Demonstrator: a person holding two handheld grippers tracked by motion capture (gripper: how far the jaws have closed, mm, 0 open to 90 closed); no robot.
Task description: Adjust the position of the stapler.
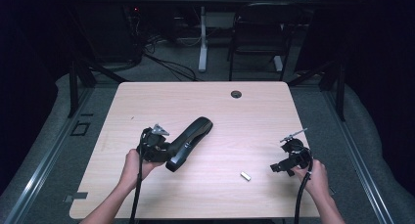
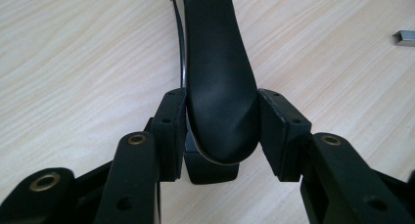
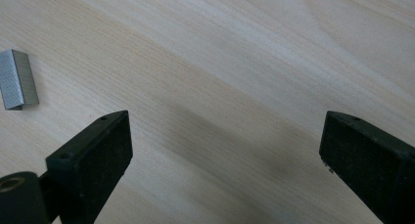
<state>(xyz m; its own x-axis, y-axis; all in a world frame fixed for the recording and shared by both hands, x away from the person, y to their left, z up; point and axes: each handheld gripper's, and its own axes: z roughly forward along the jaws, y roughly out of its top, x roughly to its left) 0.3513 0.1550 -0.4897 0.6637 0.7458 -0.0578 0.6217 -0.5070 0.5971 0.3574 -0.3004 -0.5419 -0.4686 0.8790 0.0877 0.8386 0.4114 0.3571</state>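
A black stapler (image 1: pixel 191 141) lies slantwise on the light wood table (image 1: pixel 220 106), left of the middle. My left gripper (image 1: pixel 170 156) is shut on its near end. In the left gripper view both pads (image 2: pixel 169 128) press the sides of the stapler's (image 2: pixel 218 87) rounded end, with my left gripper (image 2: pixel 222 123) around it. A small grey strip of staples (image 1: pixel 245 176) lies flat on the table between the two grippers. My right gripper (image 1: pixel 277 168) stands open low over the wood at the right. The staples (image 3: pixel 18 79) lie left of and beyond my right gripper (image 3: pixel 225 145), which has nothing between its jaws.
A round cable hole (image 1: pixel 236 94) sits near the table's far edge. Beyond the table stand a black chair (image 1: pixel 262 28) and a white desk leg (image 1: pixel 202 38), with cables on the floor. The staples (image 2: pixel 403 37) appear at the right edge of the left gripper view.
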